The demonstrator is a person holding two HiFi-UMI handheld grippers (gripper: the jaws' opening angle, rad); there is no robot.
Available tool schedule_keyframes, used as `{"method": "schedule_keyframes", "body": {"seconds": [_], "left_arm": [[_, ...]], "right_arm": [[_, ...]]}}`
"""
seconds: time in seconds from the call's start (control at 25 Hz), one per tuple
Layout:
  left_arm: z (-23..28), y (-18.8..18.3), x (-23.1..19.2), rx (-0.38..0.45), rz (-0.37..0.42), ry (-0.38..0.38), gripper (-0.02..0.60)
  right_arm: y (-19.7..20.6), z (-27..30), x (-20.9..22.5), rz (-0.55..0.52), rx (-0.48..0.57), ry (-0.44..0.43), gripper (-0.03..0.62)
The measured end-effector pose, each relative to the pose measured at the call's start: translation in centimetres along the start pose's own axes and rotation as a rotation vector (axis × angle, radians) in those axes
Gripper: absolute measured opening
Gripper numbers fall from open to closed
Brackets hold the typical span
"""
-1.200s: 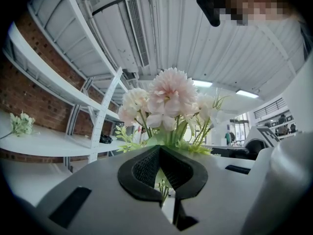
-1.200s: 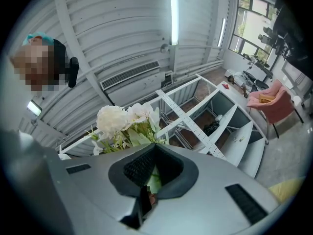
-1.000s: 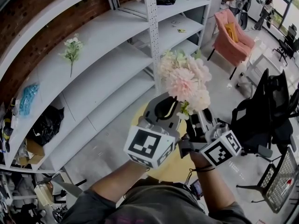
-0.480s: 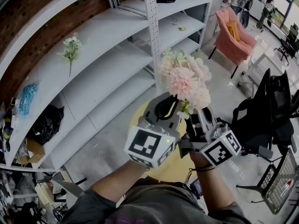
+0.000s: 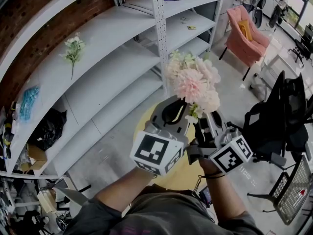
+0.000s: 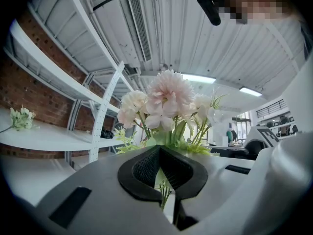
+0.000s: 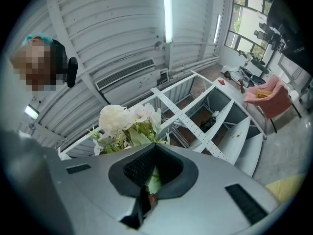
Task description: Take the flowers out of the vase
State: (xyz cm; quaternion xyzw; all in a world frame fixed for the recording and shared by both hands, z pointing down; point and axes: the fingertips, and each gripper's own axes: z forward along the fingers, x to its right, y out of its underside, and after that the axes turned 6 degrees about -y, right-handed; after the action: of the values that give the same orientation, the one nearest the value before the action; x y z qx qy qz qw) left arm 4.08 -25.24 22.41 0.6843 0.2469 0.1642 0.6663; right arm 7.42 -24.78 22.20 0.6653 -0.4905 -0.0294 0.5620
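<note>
A bunch of pink and cream flowers stands upright above both grippers. My left gripper is just left of the stems, with its marker cube toward me. In the left gripper view the blooms rise past the jaws, and thin green stems run through the left gripper, which is shut on them. My right gripper sits right of the stems. In the right gripper view a leaf and stem are pinched in the right gripper, below white blooms. No vase shows in any view.
White metal shelving fills the left, with a single white flower sprig lying on one shelf. A round yellow table is under my hands. At the right stand a pink armchair and a black office chair.
</note>
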Motion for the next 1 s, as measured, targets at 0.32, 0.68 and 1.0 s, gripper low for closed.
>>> {"method": "schedule_keyframes", "body": {"seconds": [0.32, 0.68, 1.0], "left_arm": [[0.0, 0.19, 0.04, -0.003, -0.004, 0.0, 0.008], [-0.12, 0.16, 0.14, -0.002, -0.006, 0.008, 0.008], [-0.28, 0.05, 0.24, -0.002, -0.006, 0.006, 0.008]], "right_arm": [[0.09, -0.1, 0.04, -0.002, 0.001, 0.005, 0.014], [0.11, -0.25, -0.03, -0.012, 0.002, 0.014, 0.014], [0.05, -0.34, -0.22, -0.012, 0.0, 0.013, 0.014]]}}
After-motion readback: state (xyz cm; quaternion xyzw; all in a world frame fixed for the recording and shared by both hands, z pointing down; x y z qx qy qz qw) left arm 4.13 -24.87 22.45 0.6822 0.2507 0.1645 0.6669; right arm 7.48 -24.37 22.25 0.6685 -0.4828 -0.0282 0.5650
